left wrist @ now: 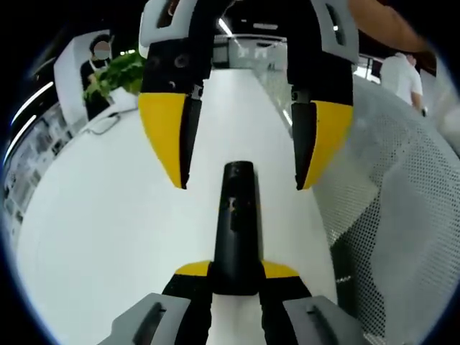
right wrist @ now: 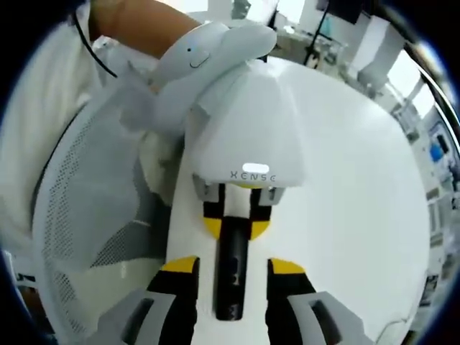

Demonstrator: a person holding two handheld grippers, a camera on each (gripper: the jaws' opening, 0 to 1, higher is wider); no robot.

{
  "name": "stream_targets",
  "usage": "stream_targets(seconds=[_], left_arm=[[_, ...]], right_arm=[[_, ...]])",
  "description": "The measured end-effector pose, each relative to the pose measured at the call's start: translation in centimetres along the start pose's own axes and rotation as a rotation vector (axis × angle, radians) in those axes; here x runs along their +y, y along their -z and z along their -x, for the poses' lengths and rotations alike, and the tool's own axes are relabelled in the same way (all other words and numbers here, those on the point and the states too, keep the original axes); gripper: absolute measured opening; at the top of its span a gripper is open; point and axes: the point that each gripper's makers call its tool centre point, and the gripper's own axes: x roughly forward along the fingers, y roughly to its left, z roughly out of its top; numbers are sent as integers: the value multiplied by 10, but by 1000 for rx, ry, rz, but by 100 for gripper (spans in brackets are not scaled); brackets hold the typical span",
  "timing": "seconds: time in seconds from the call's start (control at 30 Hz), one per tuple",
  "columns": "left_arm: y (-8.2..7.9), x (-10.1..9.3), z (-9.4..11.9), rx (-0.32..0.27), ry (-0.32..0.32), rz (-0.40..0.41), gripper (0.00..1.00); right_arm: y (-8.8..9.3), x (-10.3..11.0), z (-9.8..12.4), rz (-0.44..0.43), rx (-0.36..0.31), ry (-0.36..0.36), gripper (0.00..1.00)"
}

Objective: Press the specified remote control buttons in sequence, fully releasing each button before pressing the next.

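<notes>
Two grippers flank black remote [left wrist: 236, 230], mesh chair [left wrist: 402, 215] beside — plant [left wrist: 118, 75] behind

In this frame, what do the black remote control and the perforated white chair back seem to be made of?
The slim black remote control looks like smooth moulded plastic with a slight sheen; highlights run along its body. The perforated white chair back appears to be a mesh, fabric or plastic, judging by its regular small holes and matte look; which one is unclear.
</notes>
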Motion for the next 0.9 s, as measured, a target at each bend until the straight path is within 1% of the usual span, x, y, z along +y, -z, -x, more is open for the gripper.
stream_targets(seconds=[0.2, 0.6, 0.9], left_arm=[[0, 0, 0, 2, 0, 1, 24], [-1, 0, 1, 5, 0, 1, 24], [-1, 0, 1, 5, -1, 3, 24]], right_arm=[[9, 0, 3, -13, 8, 0, 34], [20, -2, 7, -37, 5, 1, 36], [35, 2, 6, -66, 13, -8, 37]])
